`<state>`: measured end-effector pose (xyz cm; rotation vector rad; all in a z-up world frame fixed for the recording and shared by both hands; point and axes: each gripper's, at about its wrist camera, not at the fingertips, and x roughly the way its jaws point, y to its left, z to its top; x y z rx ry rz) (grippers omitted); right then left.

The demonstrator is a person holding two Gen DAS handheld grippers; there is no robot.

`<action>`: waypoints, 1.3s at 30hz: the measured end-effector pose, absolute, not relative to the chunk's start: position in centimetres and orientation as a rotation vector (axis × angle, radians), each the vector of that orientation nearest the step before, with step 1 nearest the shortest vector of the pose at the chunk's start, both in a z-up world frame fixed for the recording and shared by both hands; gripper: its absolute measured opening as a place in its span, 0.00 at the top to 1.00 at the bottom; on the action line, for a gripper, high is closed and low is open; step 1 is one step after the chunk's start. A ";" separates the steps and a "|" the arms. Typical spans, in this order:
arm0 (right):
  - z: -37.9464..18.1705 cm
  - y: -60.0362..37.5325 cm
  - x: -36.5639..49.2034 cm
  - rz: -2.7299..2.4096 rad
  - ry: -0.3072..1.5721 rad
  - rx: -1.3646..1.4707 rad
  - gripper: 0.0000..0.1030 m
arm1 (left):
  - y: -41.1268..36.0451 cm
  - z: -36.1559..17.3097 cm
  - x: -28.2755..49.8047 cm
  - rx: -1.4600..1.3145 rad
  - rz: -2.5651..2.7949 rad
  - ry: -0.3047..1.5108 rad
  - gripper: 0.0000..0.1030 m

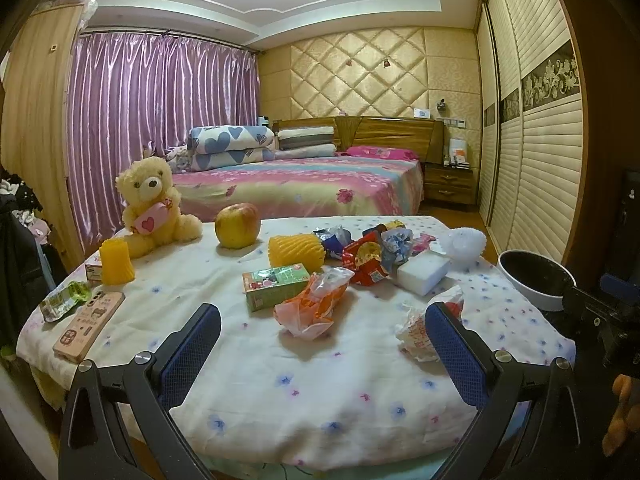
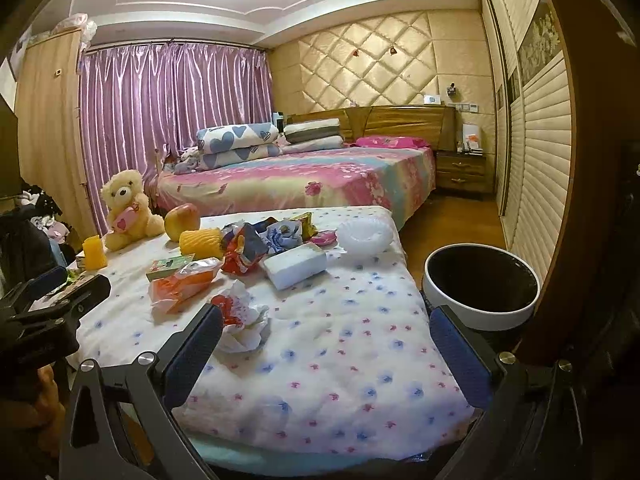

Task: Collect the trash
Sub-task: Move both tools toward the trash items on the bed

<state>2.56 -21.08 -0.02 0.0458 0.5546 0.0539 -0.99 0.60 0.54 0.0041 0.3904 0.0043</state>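
Trash lies on a table with a floral cloth [image 1: 320, 392]: an orange plastic wrapper [image 1: 314, 300], a crumpled white-and-red paper [image 1: 420, 332], a green carton [image 1: 276, 284], and red and blue snack wrappers [image 1: 368, 254]. The same paper [image 2: 242, 320] and orange wrapper [image 2: 180, 286] show in the right wrist view. A white bin with a black inside [image 2: 482, 284] stands at the table's right edge. My left gripper [image 1: 324, 332] is open and empty above the near cloth. My right gripper [image 2: 326, 334] is open and empty, its left finger beside the paper.
A teddy bear [image 1: 154, 204], an apple [image 1: 237, 225], a yellow cup [image 1: 116, 261], a yellow foam net [image 1: 295, 253], a phone [image 1: 90, 326], a white sponge block [image 1: 424, 274] and a white foam ring [image 2: 364, 234] are on the table. A bed [image 1: 300, 184] stands behind.
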 end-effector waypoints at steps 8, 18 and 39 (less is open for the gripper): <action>-0.1 -21.2 2.7 0.057 0.564 0.059 0.00 | 0.5 0.3 -0.9 0.004 0.002 0.393 0.01; -0.2 -21.1 2.7 0.055 0.564 0.058 0.00 | 0.5 0.1 -0.8 0.004 0.001 0.399 0.01; -0.4 -21.1 2.8 0.064 0.584 0.059 0.00 | 0.5 0.1 -0.9 0.001 -0.002 0.404 0.01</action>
